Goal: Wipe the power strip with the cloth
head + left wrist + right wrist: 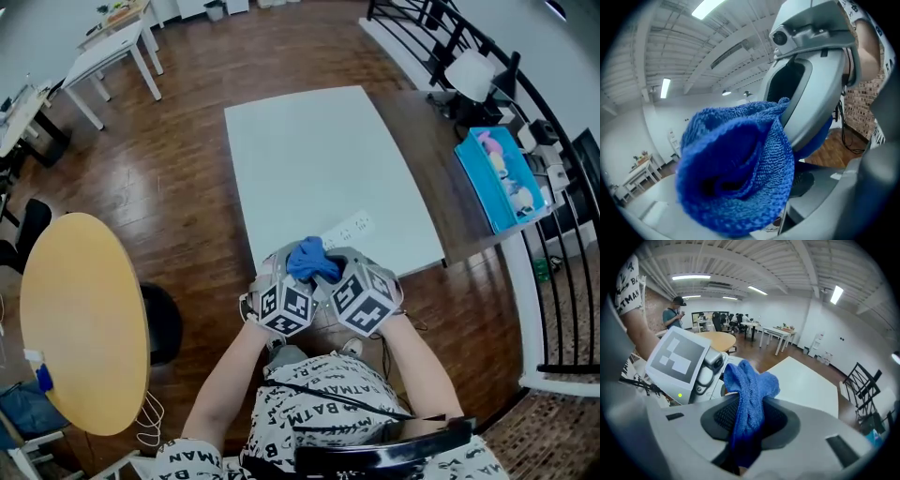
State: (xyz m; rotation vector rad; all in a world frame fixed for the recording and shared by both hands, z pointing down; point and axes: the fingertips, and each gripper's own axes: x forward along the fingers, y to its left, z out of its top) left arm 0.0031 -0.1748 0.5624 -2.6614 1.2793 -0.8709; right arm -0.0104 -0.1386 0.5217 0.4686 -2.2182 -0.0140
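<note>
The two grippers are held close together in front of the person's body, at the 6 o'clock edge of the white table (319,150). The blue cloth (312,261) is bunched up between them, in the air above the table edge.

The right gripper (747,427) has its jaws closed on the cloth. In the right gripper view the fabric is pinched in the narrow gap between the two dark pads. One end of it stands up free toward 12 o'clock and the other end hangs down toward 6 o'clock.

The left gripper (292,281) has its jaws rather wide apart, and in the left gripper view the thick bundle of cloth fills the space between them and seems to be gripped there. The pads themselves are covered by the fabric. The body of the right gripper is just behind the cloth, at 1 o'clock in that view.

The power strip (349,228) is white and lies flat on the table near its 5 o'clock corner, turned a little diagonally. It is at 1 o'clock from the cloth and close to it, but the cloth does not touch it, and no gripper touches it either.

In the head view a round yellow table (80,319) stands at 9 o'clock from the grippers, well apart from the white table. A blue box (502,178) rests on a brown surface at 3 o'clock of the white table, beside a black railing (562,234).
</note>
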